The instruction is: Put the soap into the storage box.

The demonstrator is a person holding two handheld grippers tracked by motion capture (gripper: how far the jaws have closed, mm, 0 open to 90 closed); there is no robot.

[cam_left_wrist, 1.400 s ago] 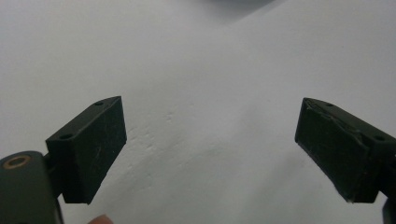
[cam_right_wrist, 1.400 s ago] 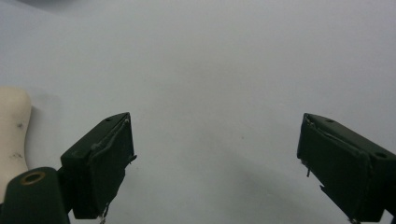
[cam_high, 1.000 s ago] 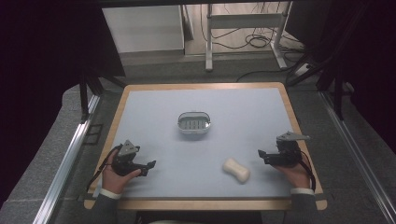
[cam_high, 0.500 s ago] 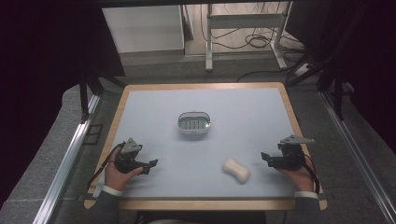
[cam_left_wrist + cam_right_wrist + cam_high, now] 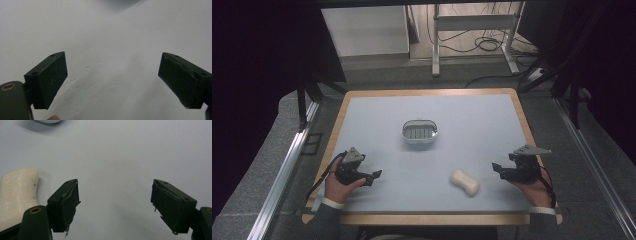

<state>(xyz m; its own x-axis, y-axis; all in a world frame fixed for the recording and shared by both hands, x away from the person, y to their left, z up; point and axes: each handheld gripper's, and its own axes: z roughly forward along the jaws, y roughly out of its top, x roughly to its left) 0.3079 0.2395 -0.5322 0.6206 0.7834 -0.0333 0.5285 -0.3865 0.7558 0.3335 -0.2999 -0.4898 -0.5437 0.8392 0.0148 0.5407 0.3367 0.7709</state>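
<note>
Two grippers sit low in the high view, and both have drifted a little downward in the frame over the last second. The left gripper rests at lower left, jaws spread wide over bare mat. The right gripper is at lower right, jaws equally apart and empty. A cream soap bar lies lower centre, near the right gripper, while the soap dish stands mid-frame on the table. Nothing is grasped; this looks like a starting pose, probably before picking up the soap.
</note>
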